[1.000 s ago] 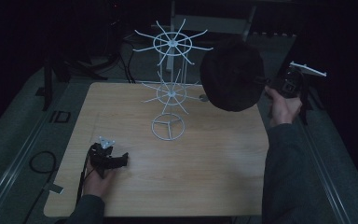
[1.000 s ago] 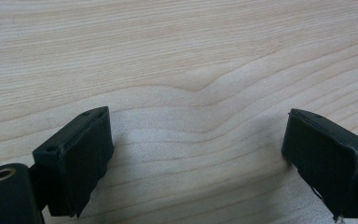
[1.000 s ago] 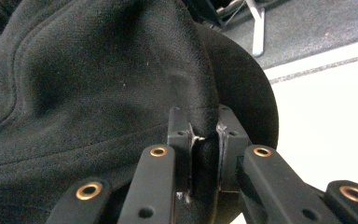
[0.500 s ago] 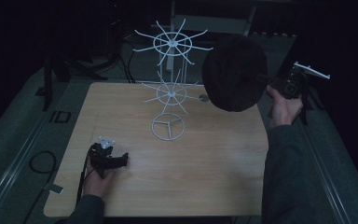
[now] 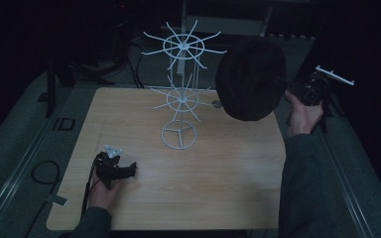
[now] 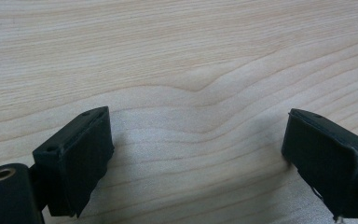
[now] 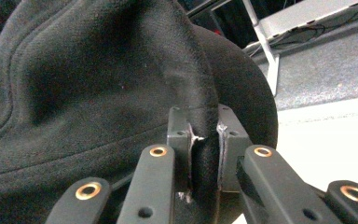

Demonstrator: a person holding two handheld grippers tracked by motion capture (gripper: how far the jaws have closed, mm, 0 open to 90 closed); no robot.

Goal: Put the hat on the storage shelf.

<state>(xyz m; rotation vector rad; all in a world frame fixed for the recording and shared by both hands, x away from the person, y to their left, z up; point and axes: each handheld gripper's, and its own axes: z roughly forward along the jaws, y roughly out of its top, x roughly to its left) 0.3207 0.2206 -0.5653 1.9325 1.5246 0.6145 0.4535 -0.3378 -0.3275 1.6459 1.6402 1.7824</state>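
- Our right claw (image 7: 204,140) has its two jaws squeezed tight on a fold of the black hat (image 5: 250,79). We judge the fold to be the hat's edge.
- The hat hangs in the air just in front of that claw, above the far right corner of the wooden table (image 5: 218,173).
- The white wire rack (image 5: 181,89) stands past the hat, on the far side from the claw. Its thin arms come close to the hat.
- Our left claw (image 6: 196,158) is wide open and holds nothing. It sits low over bare wood, well apart from the hat and the rack.
- What could go wrong: the claw pinches only a small bit of soft cloth. We think the hat could slip out and drop if we shake it.
- The floppy hat could bump a thin rack arm. That might spin or tip the rack, since it looks light.
- The hat could also catch badly on an arm tip and slide off.
- Words: we can read "ID" (image 5: 63,124) on the grey mat beside the table. We see no writing on the hat.
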